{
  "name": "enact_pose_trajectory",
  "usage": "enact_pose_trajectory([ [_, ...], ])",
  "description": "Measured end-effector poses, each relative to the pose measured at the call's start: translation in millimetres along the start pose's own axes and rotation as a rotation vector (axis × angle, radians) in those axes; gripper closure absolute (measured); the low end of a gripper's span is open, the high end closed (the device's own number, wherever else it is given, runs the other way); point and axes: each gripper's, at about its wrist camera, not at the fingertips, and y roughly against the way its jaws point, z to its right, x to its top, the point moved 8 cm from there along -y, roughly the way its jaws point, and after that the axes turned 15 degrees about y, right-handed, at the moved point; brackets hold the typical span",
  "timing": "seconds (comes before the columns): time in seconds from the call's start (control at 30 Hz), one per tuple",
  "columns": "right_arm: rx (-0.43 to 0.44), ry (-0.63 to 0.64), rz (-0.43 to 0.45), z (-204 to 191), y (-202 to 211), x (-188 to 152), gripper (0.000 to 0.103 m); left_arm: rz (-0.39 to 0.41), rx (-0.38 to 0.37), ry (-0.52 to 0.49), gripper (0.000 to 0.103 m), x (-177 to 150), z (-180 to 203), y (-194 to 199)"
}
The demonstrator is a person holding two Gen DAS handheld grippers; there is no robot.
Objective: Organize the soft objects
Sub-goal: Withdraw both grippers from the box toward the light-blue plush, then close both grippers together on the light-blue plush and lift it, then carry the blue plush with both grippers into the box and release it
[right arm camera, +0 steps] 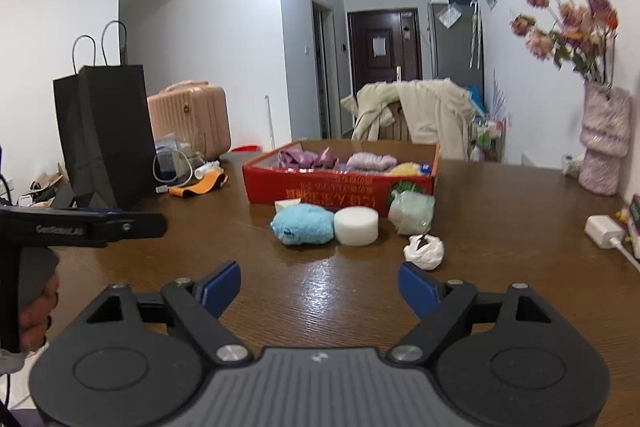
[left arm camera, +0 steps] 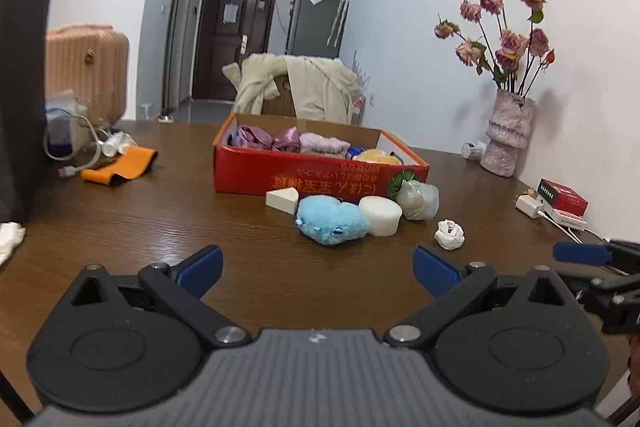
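Both grippers hover above the near edge of the brown table [left arm camera: 120, 211], holding nothing: the left gripper [left arm camera: 318, 269] has its jaws spread wide, and so does the right gripper [right arm camera: 320, 289]. In front of the red box [left arm camera: 312, 177], already holding purple and yellow fabrics, lie 5 loose items: a blue plush [left arm camera: 332, 219], white round sponge [left arm camera: 380, 215], wedge sponge [left arm camera: 283, 199], wrapped greenish bundle [left arm camera: 418, 201] and crumpled white wad [left arm camera: 450, 235].

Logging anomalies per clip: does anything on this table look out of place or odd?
Five soft items sit loose on the table in front of the red box rather than in it: blue plush, round white sponge, wedge sponge, wrapped greenish bundle, crumpled white wad. Nothing spilled or damaged.
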Motion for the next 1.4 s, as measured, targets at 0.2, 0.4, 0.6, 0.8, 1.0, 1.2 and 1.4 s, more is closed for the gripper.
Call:
enact_pose_trajectory([
  [0.2,0.050,-0.066,-0.065,7,-50,-1,0.042,-0.060,-0.047,0.057,0.003,17,-1,-62],
  [0.4,0.086,-0.154,-0.101,21,-114,9,0.052,-0.173,-0.082,0.084,0.027,38,-9,-154],
  [0.6,0.148,-0.234,-0.150,26,-189,19,0.057,-0.329,-0.148,0.228,0.051,36,-34,-215],
  [0.8,0.194,-0.365,-0.150,32,-234,16,0.057,-0.381,-0.271,0.327,0.067,27,-43,-213],
  [1.0,0.240,-0.444,-0.134,34,-245,11,0.064,-0.389,-0.272,0.355,0.068,27,-47,-212],
  [1.2,0.238,-0.449,-0.137,32,-237,12,0.069,-0.388,-0.280,0.335,0.068,30,-44,-205],
  [1.4,0.237,-0.371,-0.063,15,-168,29,0.069,-0.308,-0.300,0.324,0.068,31,-19,-130],
])
